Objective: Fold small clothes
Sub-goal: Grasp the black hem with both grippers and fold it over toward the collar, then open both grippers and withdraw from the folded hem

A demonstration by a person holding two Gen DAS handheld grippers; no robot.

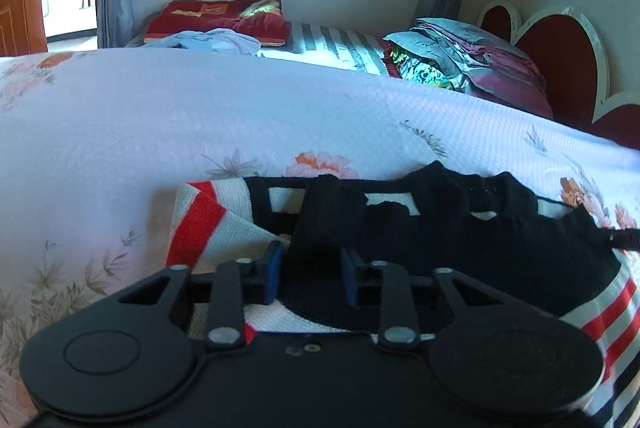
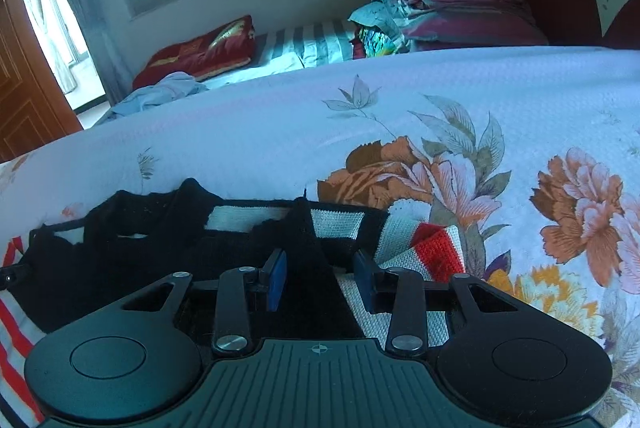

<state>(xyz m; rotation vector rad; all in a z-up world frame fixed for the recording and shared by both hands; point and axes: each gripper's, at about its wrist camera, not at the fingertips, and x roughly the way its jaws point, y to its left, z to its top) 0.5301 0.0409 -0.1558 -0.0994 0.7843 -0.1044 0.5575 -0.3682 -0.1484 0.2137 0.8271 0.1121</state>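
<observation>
A small knit sweater (image 1: 420, 228), black with white and red stripes, lies on the floral bedspread (image 1: 200, 116). It also shows in the right wrist view (image 2: 248, 240). My left gripper (image 1: 312, 274) is open, its blue pads (image 1: 274, 270) straddling a raised black fold of the sweater near its left striped sleeve (image 1: 200, 224). My right gripper (image 2: 322, 278) is open, its pads (image 2: 278, 280) on either side of a black fold by the right striped sleeve (image 2: 424, 248). Neither pad pair has closed on the cloth.
Beyond the bedspread lie a red pillow (image 1: 224, 16), a crumpled light blue garment (image 1: 212, 40), and a stack of folded bedding (image 1: 472, 56) by the heart-shaped headboard (image 1: 560, 48). A wooden door (image 2: 28, 84) stands at the left.
</observation>
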